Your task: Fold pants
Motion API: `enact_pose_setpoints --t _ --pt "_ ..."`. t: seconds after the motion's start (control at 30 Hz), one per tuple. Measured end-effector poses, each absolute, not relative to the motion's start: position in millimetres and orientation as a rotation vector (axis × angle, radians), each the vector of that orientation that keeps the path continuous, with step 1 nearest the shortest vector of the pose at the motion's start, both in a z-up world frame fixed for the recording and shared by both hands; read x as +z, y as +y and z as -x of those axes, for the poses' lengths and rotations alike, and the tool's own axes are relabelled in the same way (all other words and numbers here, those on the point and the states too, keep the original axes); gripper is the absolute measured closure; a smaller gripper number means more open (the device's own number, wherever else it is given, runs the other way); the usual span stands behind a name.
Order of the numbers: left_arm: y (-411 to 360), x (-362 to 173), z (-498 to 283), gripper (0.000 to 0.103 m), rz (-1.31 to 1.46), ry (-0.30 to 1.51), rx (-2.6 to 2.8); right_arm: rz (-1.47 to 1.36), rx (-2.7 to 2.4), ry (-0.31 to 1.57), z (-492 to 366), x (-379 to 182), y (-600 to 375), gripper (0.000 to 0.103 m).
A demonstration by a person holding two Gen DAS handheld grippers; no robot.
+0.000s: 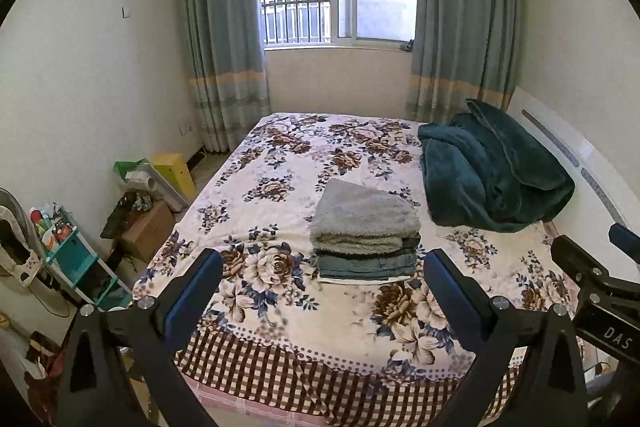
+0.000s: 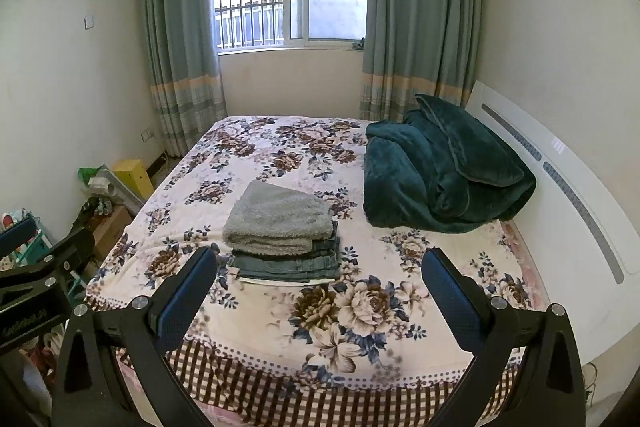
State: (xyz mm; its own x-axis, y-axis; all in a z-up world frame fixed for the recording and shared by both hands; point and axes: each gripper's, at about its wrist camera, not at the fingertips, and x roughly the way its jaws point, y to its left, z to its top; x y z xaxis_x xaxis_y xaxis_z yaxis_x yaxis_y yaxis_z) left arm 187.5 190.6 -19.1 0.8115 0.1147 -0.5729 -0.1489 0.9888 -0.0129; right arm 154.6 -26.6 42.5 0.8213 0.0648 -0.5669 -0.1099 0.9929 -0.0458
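Observation:
A stack of folded clothes sits near the middle of the flowered bed [image 1: 280,155] [image 2: 248,311]. Grey fleece pants [image 1: 362,217] [image 2: 276,217] lie folded on top, dark green jeans [image 1: 366,263] [image 2: 288,265] under them, and a thin white piece at the bottom. My left gripper [image 1: 322,267] is open and empty, held above the bed's near end, short of the stack. My right gripper [image 2: 320,267] is open and empty too, beside the left one. The right gripper's body shows at the right edge of the left wrist view [image 1: 600,291]; the left one's at the left edge of the right wrist view [image 2: 36,267].
A crumpled dark teal blanket [image 1: 492,175] [image 2: 444,167] lies at the bed's right, against the white headboard [image 2: 560,179]. Boxes, a yellow bin [image 1: 176,173] and a teal shelf [image 1: 76,259] crowd the floor on the left. A curtained window is behind the bed.

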Motion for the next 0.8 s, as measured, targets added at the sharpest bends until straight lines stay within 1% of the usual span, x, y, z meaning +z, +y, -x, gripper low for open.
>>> enact_pose_setpoints --t 0.8 --pt "195 -14 -192 0.0 0.059 0.598 0.157 0.084 0.112 0.621 -156 45 -2 0.0"
